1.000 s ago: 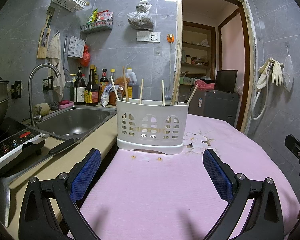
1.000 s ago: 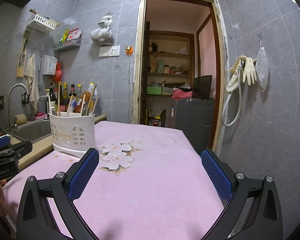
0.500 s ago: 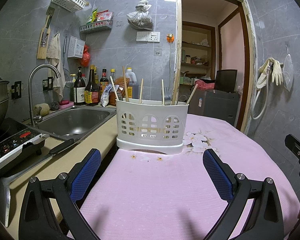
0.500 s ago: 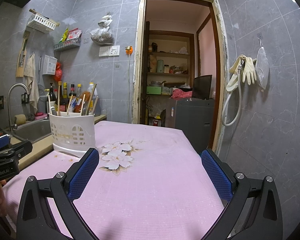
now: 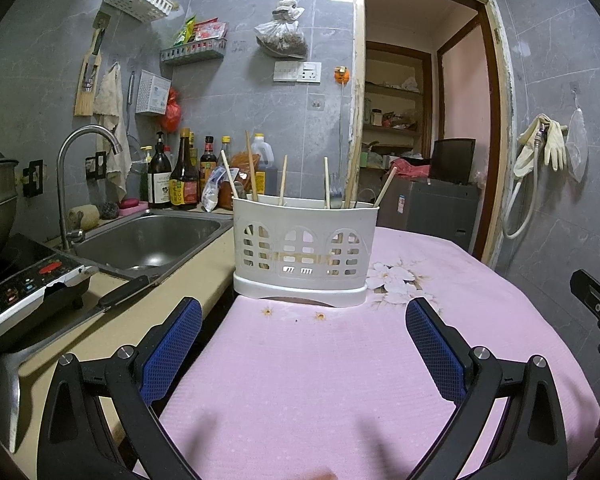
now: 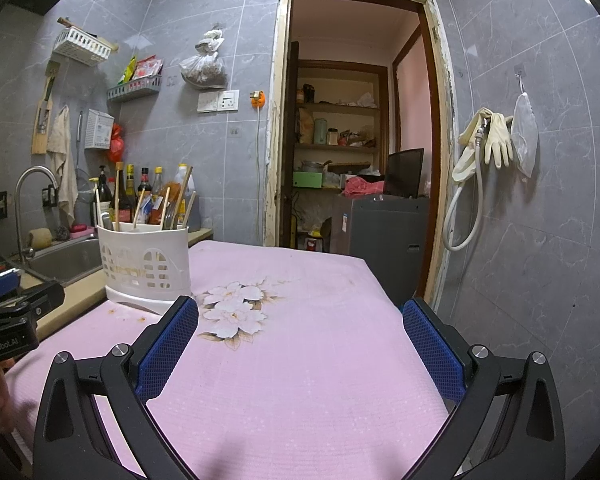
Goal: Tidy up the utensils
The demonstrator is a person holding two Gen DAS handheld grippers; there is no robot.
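My left tongs [image 5: 304, 330] are spread wide with nothing between the blue pads, hanging low over the pink cloth on the bench [image 5: 340, 380]. Dead ahead of them, square on, stands the white utensil holder [image 5: 305, 254], its long side lying across my line of approach. The right tongs [image 6: 300, 332] are likewise released and empty; from them the utensil holder [image 6: 145, 266] sits ahead and off to the left, farther away. So the left tongs are nearer and better lined up.

The chopsticks [image 5: 283, 180] and a few metal handles stand upright in the holder, leaning slightly at odd angles and spread apart along its length, their long axes roughly vertical, tips above the rim. I see no loose utensils on the cloth between either pair of tongs and the holder. To the left of the left tongs a dark-handled knife [image 5: 124, 291] lies on the bench beside the sink [image 5: 148, 240], its handle pointing toward the holder.

This fits two readings: utensils already gathered in the holder, or mixed pieces in there awaiting sorting. I cannot tell which compartments they occupy, so I would not commit to a reach.
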